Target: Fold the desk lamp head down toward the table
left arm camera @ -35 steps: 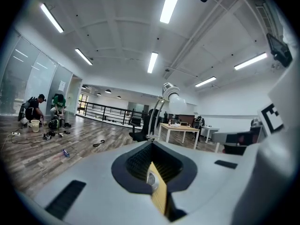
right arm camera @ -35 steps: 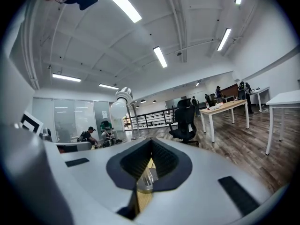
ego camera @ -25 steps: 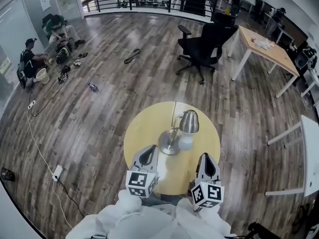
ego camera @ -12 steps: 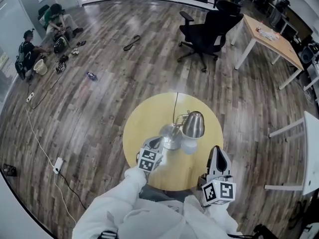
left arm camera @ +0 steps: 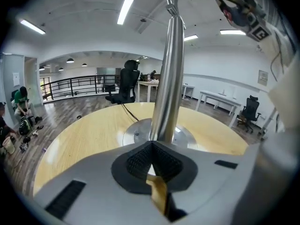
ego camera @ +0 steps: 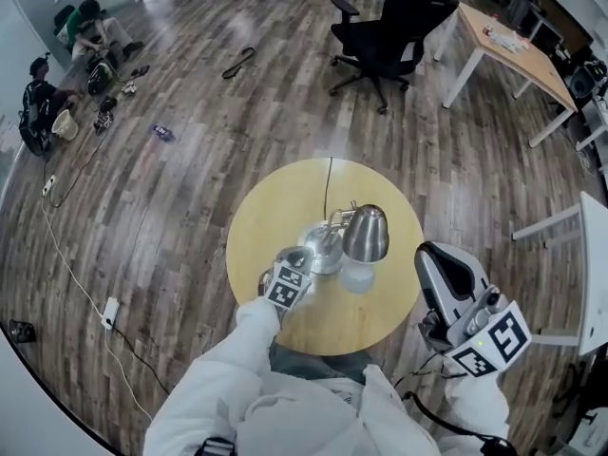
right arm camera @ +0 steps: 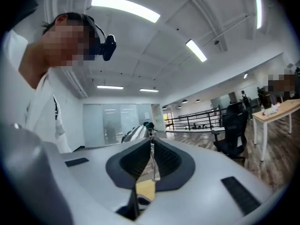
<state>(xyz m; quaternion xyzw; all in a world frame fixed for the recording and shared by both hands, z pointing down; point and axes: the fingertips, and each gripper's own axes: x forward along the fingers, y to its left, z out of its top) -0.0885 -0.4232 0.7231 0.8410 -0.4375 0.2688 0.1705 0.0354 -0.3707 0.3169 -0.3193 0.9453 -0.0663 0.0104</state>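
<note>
A round table (ego camera: 261, 226) with a pale yellow wooden top stands on a dark plank floor (ego camera: 190, 179). The desk lamp's round metal base (ego camera: 330, 252) sits flat on the top, near its middle. From the base a thin dark cord (ego camera: 329, 193) runs straight across the wood to the table's far edge. On the floor, well to the left of the table, a white power strip (ego camera: 109, 309) lies with its pale cable trailing away to the far left. A black office chair (ego camera: 380, 36) stands on the planks far beyond the table.
</note>
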